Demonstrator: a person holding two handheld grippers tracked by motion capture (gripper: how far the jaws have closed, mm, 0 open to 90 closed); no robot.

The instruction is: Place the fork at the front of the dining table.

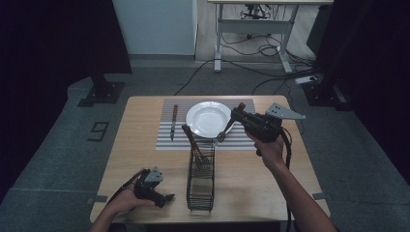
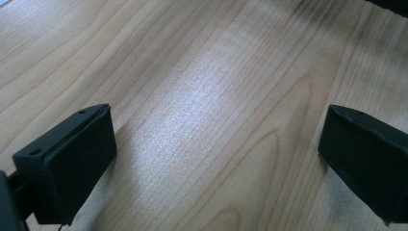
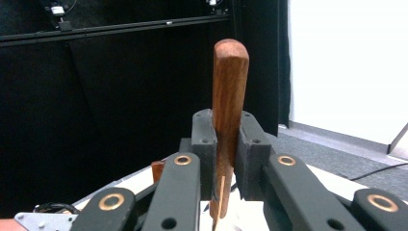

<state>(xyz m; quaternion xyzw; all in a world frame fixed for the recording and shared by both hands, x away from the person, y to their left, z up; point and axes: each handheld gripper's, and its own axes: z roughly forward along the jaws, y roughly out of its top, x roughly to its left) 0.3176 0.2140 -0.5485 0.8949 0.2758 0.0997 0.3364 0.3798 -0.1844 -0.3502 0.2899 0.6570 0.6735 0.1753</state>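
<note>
My right gripper (image 1: 238, 116) hovers over the right rim of the white plate (image 1: 205, 118), shut on the wooden handle of a fork (image 1: 225, 131). The fork hangs tines-down toward the top of the wire basket (image 1: 200, 181). In the right gripper view the handle (image 3: 230, 86) stands upright, clamped between the pads of the right gripper (image 3: 226, 144). A second wooden-handled utensil (image 1: 192, 139) leans out of the basket. My left gripper (image 1: 167, 197) lies at the table's front left. The left gripper (image 2: 216, 159) stands open over bare wood (image 2: 207, 96).
A knife (image 1: 173, 123) lies on the striped placemat (image 1: 164, 142), left of the plate. The basket stands lengthwise at the table's middle front. A desk frame and cables sit on the floor beyond the table.
</note>
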